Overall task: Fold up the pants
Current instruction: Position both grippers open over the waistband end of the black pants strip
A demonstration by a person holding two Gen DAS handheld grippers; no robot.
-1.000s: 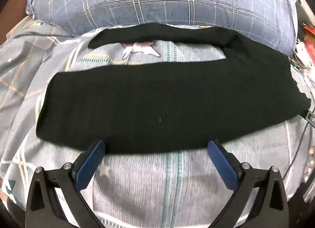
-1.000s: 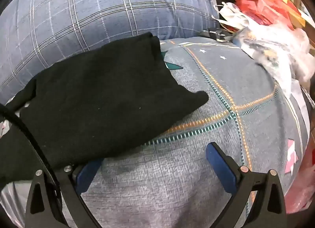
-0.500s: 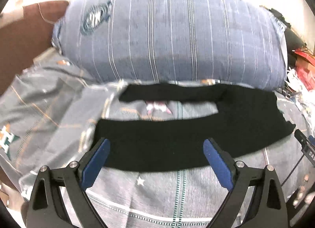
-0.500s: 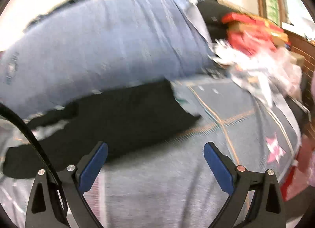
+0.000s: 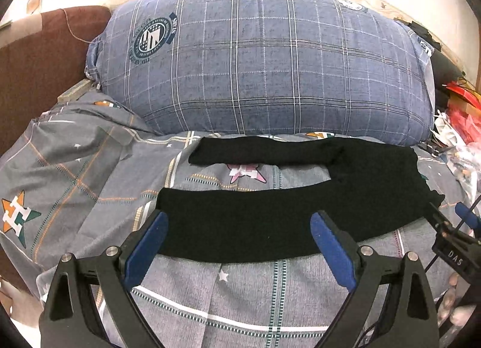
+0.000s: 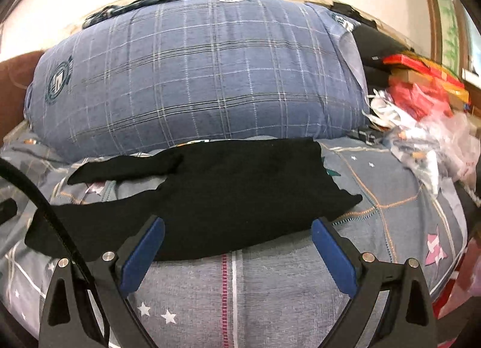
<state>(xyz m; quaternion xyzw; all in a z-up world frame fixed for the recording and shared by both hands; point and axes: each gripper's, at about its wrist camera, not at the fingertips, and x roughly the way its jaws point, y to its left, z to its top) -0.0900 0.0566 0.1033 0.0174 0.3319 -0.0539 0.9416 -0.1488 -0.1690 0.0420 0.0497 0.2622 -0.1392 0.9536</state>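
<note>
Black pants (image 5: pixel 270 218) lie flat on the grey patterned bedsheet (image 5: pixel 240 294), legs spread apart toward the left and waist at the right. In the right wrist view the pants (image 6: pixel 228 197) fill the middle, waist end at the right. My left gripper (image 5: pixel 239 245) is open and empty, held back over the near leg's front edge. My right gripper (image 6: pixel 237 245) is open and empty, near the front edge of the pants by the waist. The right gripper's tip also shows in the left wrist view (image 5: pixel 464 218).
A large blue plaid pillow (image 5: pixel 264 71) lies right behind the pants. A brown headboard (image 5: pixel 39 56) is at the left. Red boxes and plastic bags (image 6: pixel 421 113) pile up at the right of the bed.
Both grippers have pulled back and up from the pants, so more of the pillow and wall shows. The pants lie unchanged. Both grippers stay open.
</note>
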